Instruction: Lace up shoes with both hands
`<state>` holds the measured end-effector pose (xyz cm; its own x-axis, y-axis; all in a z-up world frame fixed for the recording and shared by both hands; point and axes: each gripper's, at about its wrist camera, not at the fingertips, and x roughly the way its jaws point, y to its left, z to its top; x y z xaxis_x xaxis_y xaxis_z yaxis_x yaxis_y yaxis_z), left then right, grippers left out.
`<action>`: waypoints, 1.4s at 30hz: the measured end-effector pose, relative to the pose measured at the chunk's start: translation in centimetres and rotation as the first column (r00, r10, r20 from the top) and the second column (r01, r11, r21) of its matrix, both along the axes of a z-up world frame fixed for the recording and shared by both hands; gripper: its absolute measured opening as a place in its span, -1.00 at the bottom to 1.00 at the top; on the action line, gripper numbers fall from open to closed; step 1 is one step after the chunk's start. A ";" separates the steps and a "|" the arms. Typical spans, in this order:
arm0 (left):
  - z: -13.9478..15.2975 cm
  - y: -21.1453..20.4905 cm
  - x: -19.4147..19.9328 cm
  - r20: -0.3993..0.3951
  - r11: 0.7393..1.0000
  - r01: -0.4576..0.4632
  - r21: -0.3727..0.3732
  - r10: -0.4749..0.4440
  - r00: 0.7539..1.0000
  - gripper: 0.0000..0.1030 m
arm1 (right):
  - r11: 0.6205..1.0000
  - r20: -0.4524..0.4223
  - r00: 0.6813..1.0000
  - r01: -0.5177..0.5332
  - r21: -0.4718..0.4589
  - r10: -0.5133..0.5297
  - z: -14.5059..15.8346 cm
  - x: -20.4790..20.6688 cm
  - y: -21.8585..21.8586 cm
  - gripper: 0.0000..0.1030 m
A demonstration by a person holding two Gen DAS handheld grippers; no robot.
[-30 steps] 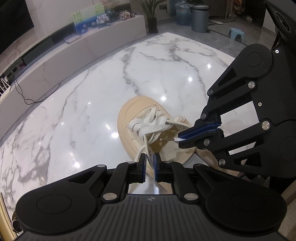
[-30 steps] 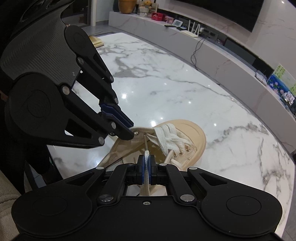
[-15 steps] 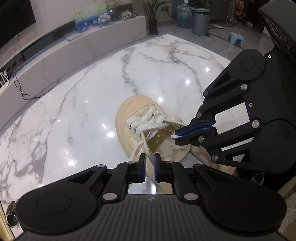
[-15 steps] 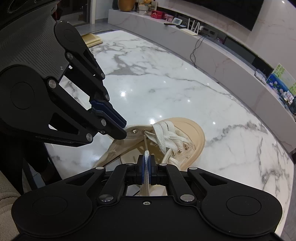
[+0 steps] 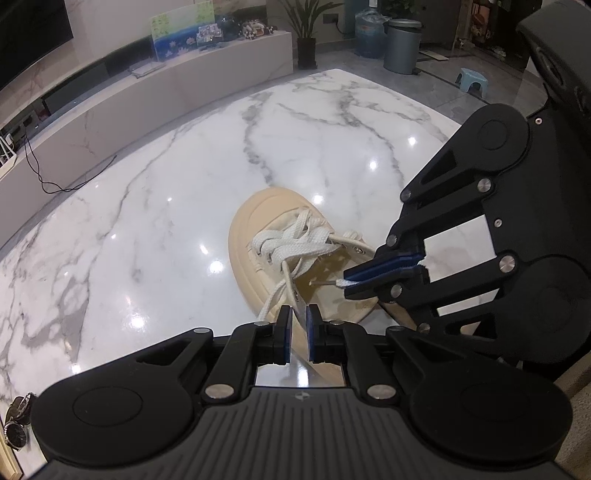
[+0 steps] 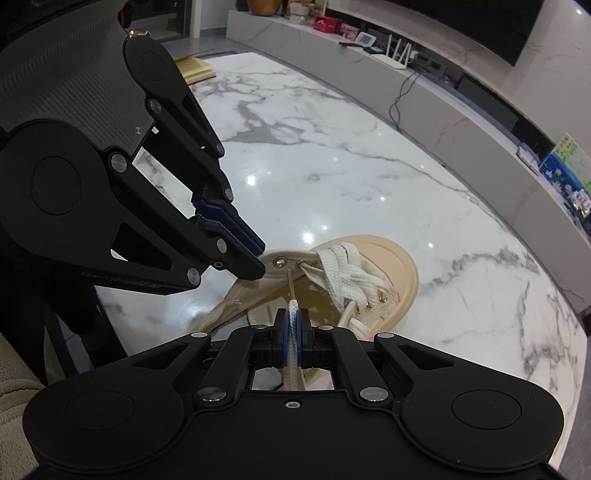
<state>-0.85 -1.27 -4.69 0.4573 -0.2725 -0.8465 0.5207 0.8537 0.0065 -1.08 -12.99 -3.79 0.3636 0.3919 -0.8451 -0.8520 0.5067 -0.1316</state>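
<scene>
A beige canvas shoe (image 5: 317, 258) is lying on the white marbled worktop (image 5: 155, 206), just ahead of and below both tongs, its rounded toe pointing away from them and its heel end slipping out of sight beneath them. A white lace (image 5: 295, 243) is crisscrossing the lower eyelets near the toe, while the upper eyelets nearer the tongs are sitting unthreaded – one metal eyelet (image 6: 279, 262) is showing plainly just beside the tip of the left tongs. The right tongs (image 6: 293, 318) are clamped together on the free end of the lace, whose frayed white tip and thin stiff aglet (image 6: 290, 284) are poking out past the blue pads toward the open throat of the shoe. The left tongs (image 5: 299, 318) are closed down on the edge of the shoe's eyelet flap, the thin canvas edge running between the blue pads; from the right wrist view their tip is meeting the flap right beside the topmost eyelet. A second strand of lace is trailing from the crossed section down along the near side of the shoe toward the left tongs. Farther out from the left tongs, a wristwatch (image 5: 16, 424) is resting at the near left edge of the worktop – and well beyond the far edge a grey bin (image 5: 400, 46) and a potted plant (image 5: 304, 33) are standing on the floor.
</scene>
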 end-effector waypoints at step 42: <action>0.6 0.4 0.6 0.042 0.982 0.170 0.085 -0.174 0.984 -0.86 | 0.999 0.000 1.000 -0.022 0.035 0.022 -1.4 4.1 2.3 -0.96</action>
<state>-0.28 -0.84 -4.07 0.4508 -0.2822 -0.8468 0.6568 0.7474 0.1006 3.05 -10.65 -5.20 0.3542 0.4289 -0.8310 -0.8630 0.4922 -0.1138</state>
